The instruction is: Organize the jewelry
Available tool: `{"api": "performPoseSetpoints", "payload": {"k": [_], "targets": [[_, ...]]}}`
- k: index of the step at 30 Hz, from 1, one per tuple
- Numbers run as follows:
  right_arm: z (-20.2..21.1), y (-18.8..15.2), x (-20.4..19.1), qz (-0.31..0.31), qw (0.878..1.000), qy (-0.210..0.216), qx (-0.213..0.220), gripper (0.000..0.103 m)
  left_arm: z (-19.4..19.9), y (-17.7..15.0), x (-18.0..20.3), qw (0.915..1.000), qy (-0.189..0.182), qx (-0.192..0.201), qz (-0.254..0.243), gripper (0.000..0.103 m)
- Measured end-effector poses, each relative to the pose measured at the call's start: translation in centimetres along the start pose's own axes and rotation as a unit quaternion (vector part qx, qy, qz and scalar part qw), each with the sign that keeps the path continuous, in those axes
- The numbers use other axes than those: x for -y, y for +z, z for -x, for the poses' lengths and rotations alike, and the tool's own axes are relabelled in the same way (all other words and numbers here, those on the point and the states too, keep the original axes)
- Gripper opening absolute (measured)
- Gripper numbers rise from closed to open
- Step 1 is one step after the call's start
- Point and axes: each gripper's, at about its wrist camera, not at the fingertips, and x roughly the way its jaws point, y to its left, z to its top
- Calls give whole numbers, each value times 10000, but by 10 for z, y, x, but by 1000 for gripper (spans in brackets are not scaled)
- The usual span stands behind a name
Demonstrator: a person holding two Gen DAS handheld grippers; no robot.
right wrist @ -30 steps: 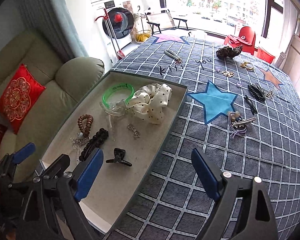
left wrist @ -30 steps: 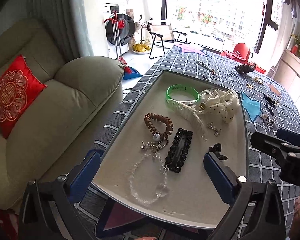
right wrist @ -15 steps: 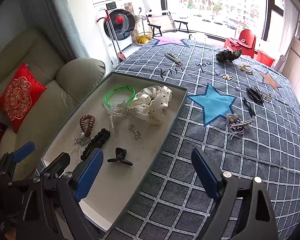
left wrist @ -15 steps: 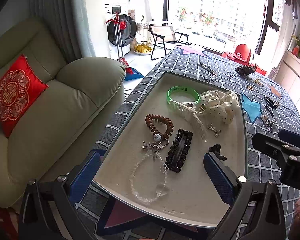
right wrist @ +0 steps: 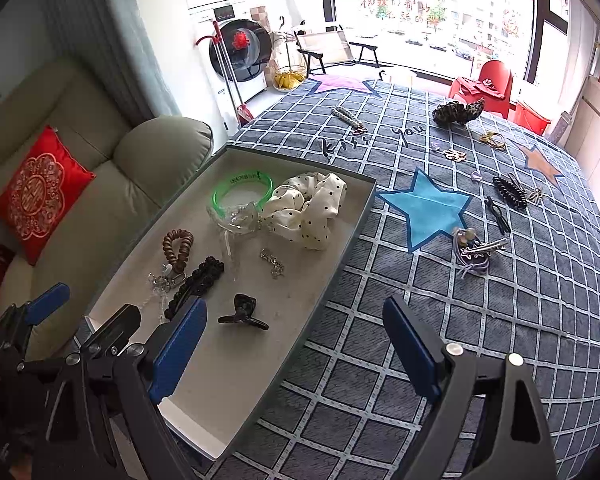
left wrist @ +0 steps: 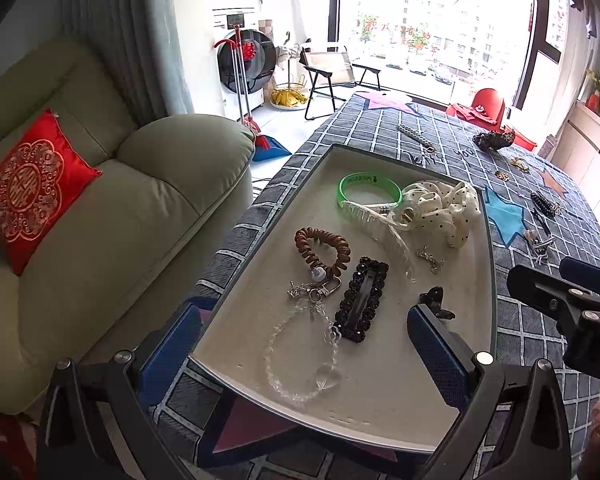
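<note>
green bangle (left wrist: 369,188), polka-dot scrunchie (left wrist: 448,210)

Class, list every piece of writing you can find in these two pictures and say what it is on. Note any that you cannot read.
"kiss you": dark script stitched on the checked tablecloth, as far as it can be made out.
Printed label on the green bangle: too small to read.
Red characters on the window: too blurred to read.
Gold emblem on the red cushion: an ornament; no text can be made out.
Display on the washing machine: unreadable.
</note>
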Motion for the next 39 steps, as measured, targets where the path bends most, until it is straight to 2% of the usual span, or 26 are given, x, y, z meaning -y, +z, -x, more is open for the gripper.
{"api": "performPoseSetpoints", "payload": {"k": [39], "targets": [[7,0,-5,75,10000,-31,52,91,-1,-5,0,10000,55,-39,-33,103]]}}
